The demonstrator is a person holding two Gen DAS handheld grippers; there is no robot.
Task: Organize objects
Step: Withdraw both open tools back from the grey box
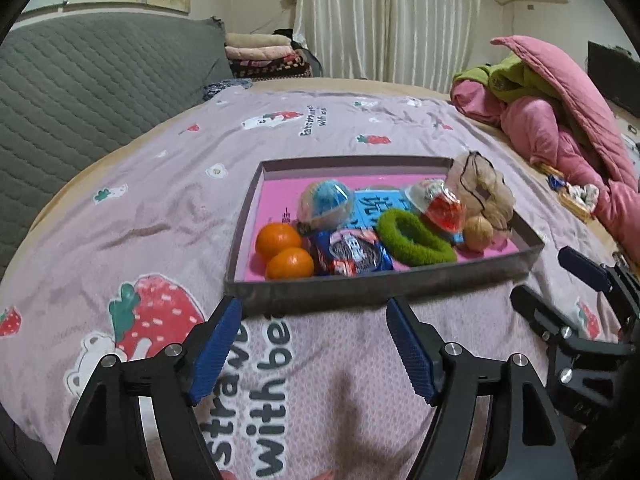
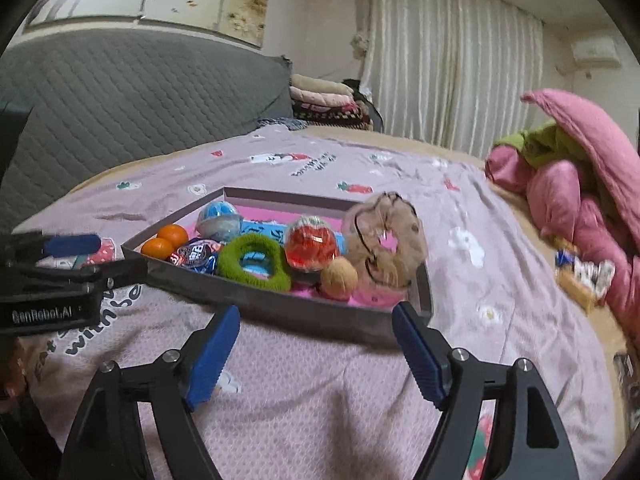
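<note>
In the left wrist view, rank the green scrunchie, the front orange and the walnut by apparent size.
1. Green scrunchie, clearly the largest.
2. Front orange.
3. Walnut, smallest, though it lies slightly farther back in the tray, so the gap from the orange is unsure.

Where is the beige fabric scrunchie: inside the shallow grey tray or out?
Partly in: the beige fabric scrunchie leans on the shallow grey tray's right corner, overhanging its rim.

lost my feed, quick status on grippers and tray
Left gripper open, empty. Right gripper open, empty. Both short of tray; oranges, green ring, other items inside. Nothing in the way.
</note>
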